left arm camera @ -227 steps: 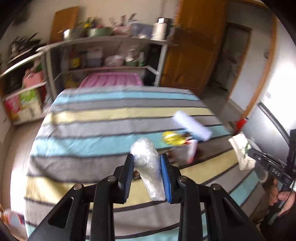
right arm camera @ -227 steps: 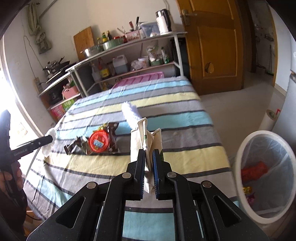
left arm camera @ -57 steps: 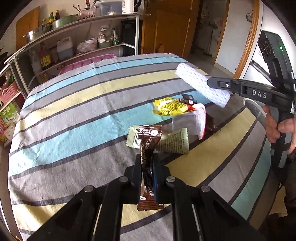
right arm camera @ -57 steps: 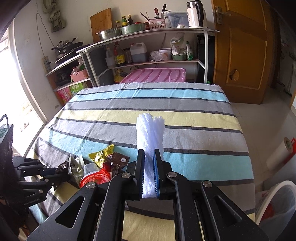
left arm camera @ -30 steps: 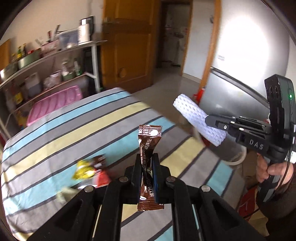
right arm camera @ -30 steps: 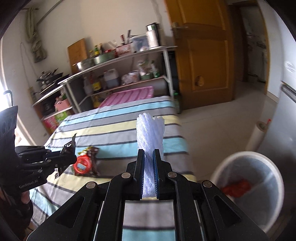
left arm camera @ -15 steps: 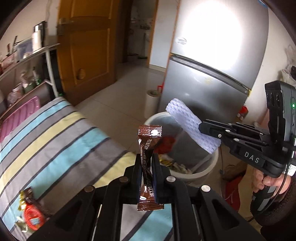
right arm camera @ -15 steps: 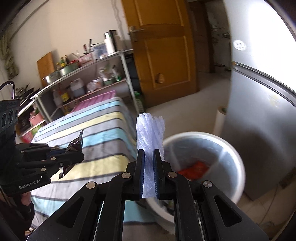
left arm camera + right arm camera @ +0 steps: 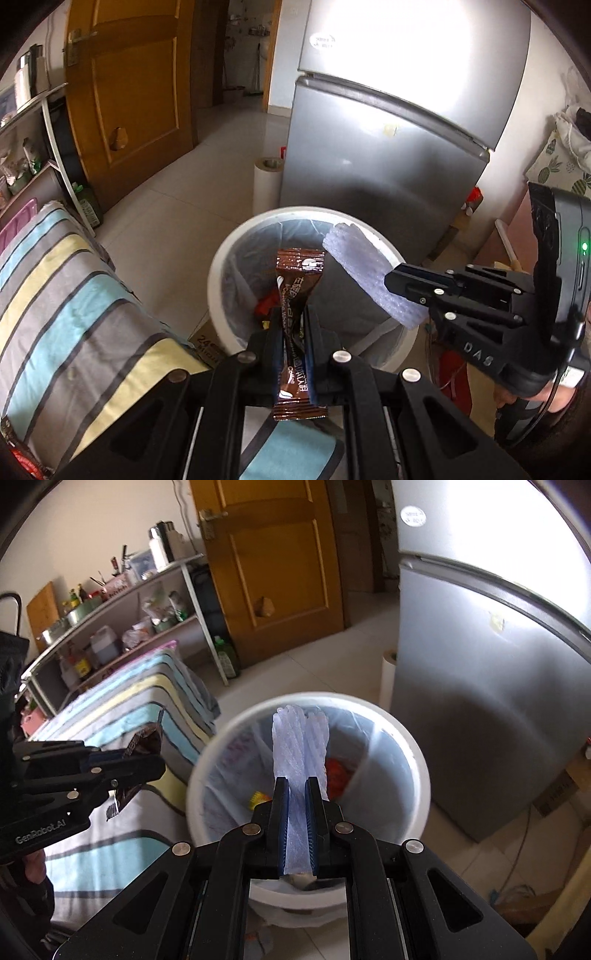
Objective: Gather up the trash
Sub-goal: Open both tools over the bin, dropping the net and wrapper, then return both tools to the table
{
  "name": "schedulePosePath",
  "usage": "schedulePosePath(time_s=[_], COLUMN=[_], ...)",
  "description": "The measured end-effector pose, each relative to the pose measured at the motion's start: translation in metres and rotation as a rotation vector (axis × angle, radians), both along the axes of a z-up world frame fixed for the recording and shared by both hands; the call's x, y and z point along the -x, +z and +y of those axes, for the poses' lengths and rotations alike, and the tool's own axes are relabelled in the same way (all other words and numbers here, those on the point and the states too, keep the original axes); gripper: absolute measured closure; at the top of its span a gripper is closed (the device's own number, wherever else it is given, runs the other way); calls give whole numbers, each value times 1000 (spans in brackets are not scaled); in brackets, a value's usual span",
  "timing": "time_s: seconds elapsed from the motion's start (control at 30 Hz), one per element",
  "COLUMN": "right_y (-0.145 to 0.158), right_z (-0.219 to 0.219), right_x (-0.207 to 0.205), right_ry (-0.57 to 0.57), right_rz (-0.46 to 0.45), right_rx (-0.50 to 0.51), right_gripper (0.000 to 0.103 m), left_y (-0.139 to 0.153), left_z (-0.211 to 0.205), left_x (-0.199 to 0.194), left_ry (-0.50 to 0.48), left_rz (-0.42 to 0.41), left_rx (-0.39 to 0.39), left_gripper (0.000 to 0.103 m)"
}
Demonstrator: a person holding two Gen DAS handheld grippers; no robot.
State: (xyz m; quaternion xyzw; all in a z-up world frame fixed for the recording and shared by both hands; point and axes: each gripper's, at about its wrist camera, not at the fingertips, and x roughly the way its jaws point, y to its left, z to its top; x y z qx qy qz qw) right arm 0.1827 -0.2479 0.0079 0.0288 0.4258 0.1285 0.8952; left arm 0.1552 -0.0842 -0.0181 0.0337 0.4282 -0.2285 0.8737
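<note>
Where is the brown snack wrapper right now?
In the left wrist view, the brown wrapper is pinched in the left gripper, above the white bin beside the fridge.

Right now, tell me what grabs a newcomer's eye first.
The white bin on the floor beside the grey fridge, with red trash inside. Two pieces poised at it: a brown wrapper in the left gripper and a white foam sleeve in the right gripper, jaws shut on each.

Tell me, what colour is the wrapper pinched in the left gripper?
Dark brown wrapper with white print, clearest in the left wrist view.
</note>
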Motion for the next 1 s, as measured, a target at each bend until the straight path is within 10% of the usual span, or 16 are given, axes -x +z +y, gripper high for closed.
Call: schedulePosePath(time_s=[0.13, 0.27, 1.0], right_y=[-11, -15, 30], right_z=[-8, -11, 38], right_x=[-8, -9, 15], right_ry=[-15, -27, 39], right_rz=[33, 37, -90], right_rx=[10, 20, 12], right_gripper=[93, 90, 73], left_y=[-9, -10, 30], left_z=[-6, -3, 86], left_x=[-4, -5, 38], left_ry=[-1, 21, 197], left_rz=[20, 23, -102], left_rx=[-11, -2, 47], left_gripper=[90, 53, 48])
